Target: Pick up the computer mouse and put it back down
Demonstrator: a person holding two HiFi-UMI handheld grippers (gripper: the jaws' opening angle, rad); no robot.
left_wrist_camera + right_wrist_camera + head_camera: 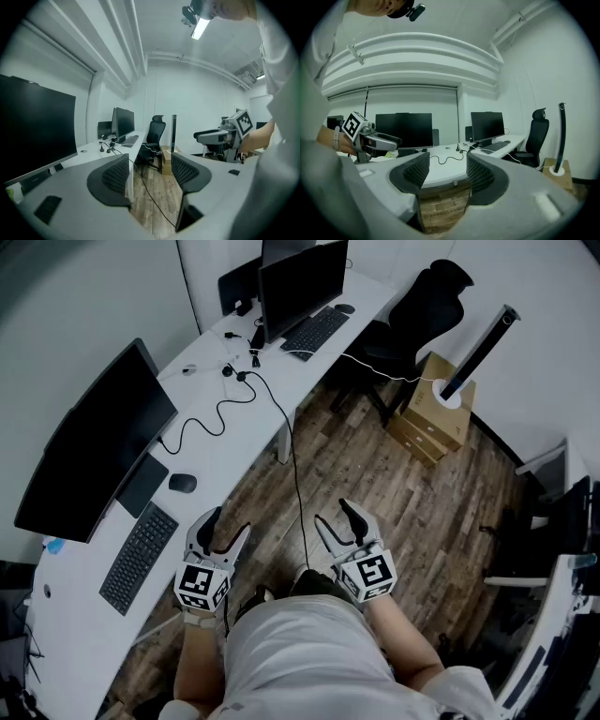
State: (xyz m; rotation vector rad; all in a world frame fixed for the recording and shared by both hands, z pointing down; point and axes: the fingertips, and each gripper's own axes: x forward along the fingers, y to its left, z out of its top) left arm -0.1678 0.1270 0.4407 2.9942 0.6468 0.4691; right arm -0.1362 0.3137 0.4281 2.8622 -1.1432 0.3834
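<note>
The computer mouse [182, 483] is sitting on the white desk [211, 432], a little ahead of the left gripper [228, 526] and off to its left, not touching it. The left gripper is holding its jaws wide apart with nothing between them. The right gripper [335, 517] is hanging just beside it over the wood floor [394, 474], wide open and holding nothing too. A black keyboard [139, 557] is lying to the left of the left gripper.
</note>
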